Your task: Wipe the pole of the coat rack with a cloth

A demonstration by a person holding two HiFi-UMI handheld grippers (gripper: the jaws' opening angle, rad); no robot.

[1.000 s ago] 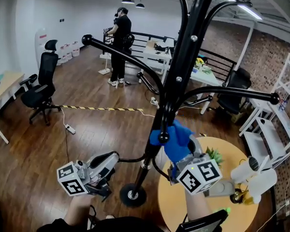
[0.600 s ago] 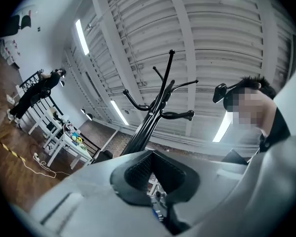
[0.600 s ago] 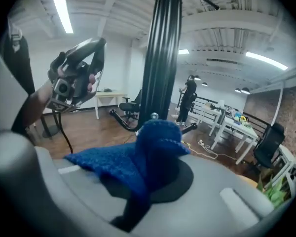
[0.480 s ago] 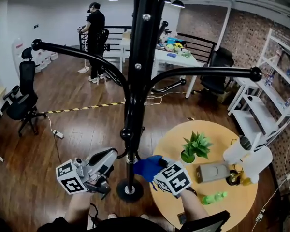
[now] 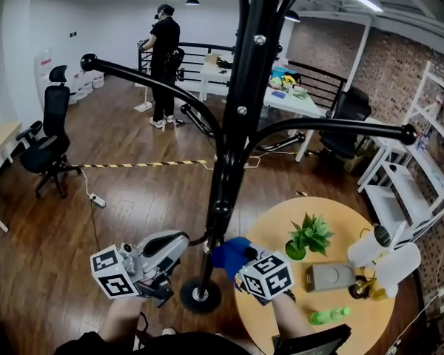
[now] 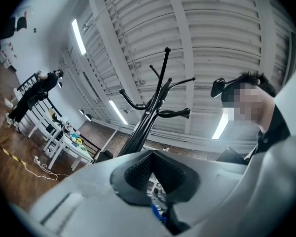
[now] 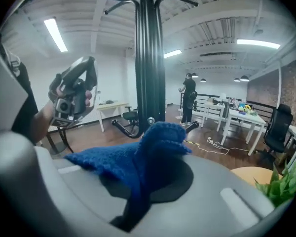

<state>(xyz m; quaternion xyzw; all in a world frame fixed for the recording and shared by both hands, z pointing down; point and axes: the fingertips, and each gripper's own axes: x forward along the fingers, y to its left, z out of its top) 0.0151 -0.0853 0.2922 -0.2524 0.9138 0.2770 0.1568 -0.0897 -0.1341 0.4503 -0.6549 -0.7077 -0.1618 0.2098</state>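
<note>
The black coat rack pole [image 5: 233, 124] rises through the middle of the head view, from its round base [image 5: 196, 296] on the wooden floor. My right gripper [image 5: 240, 261] is shut on a blue cloth [image 5: 228, 254], which sits against the low part of the pole, just right of it. In the right gripper view the cloth [image 7: 138, 157] bunches over the right gripper [image 7: 143, 181], with the pole [image 7: 149, 58] straight ahead. My left gripper [image 5: 179, 239] hovers left of the pole, shut and holding nothing. The left gripper view tilts upward past the left gripper [image 6: 155, 174] at the pole [image 6: 148, 117] and the ceiling.
A round wooden table [image 5: 281, 316] at lower right carries a potted plant [image 5: 307, 235], a grey pad [image 5: 329, 276], a green bottle [image 5: 327, 316] and white vessels [image 5: 385, 261]. Curved rack arms [image 5: 148, 80] reach out left and right. A person [image 5: 164, 46], an office chair [image 5: 48, 139] and floor tape [image 5: 144, 165] lie beyond.
My right gripper has slid the blue cloth down the pole, from mid height to just above the base. The left gripper has stayed about where it was.
</note>
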